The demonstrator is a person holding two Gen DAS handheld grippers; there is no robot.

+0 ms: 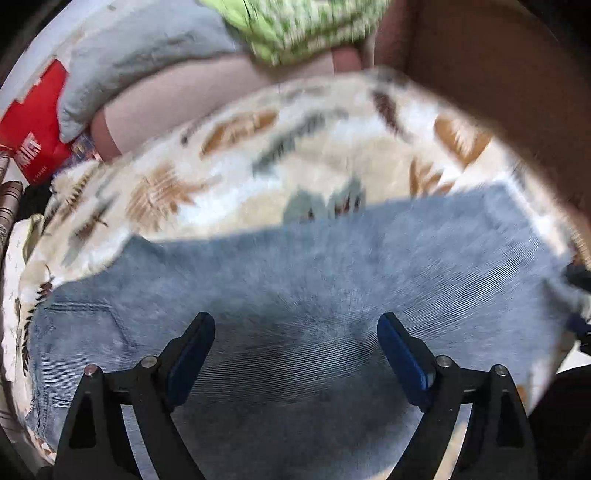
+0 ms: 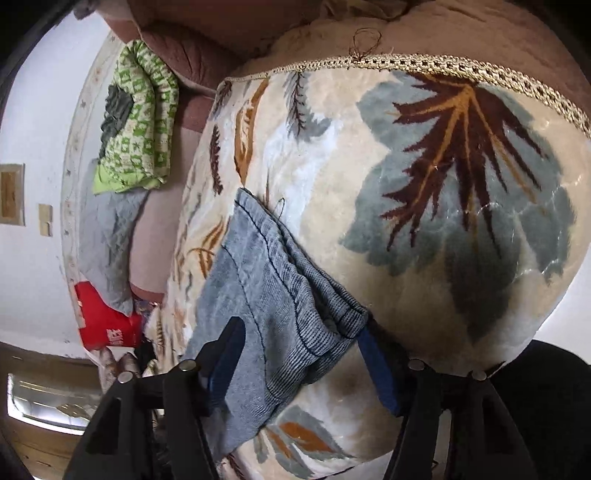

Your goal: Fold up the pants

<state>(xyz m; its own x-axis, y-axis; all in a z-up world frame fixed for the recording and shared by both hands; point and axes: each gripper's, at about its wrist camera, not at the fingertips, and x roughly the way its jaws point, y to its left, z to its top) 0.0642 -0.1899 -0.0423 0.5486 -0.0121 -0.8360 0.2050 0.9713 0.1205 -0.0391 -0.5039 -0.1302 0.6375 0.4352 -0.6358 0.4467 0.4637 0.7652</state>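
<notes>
The blue-grey corduroy pants [image 1: 295, 295] lay spread flat on a cream blanket [image 1: 236, 173] printed with brown, tan and grey leaves, which covered a bed. In the left wrist view, smeared by motion blur, the cloth filled the lower half of the picture, with a stitched pocket [image 1: 85, 325] toward its left end. The left gripper [image 1: 295, 328] hung over the fabric with its jaws wide apart — nothing lay between the 2 blue-padded fingers [image 1: 402, 354] but open cloth below.

In the right wrist view the pants [image 2: 266, 295] showed as a narrow folded band running away from the camera, dark seam stitching along its length and a ribbed hem [image 2: 332, 325] at the near corner. The right gripper [image 2: 299, 339] straddled that near end with its jaws spread wide, one finger [image 2: 225, 350] lying over the fabric at the left, the other just beside the hem at the right — neither pressed it closed.

Beyond the blanket's braided gold edging [image 2: 424, 62] lay a brown quilt [image 2: 480, 33]. Near the wall rested a folded green-and-white patterned cover [image 2: 136, 122], a grey quilted pillow [image 2: 107, 236] and a red package [image 2: 107, 328].
</notes>
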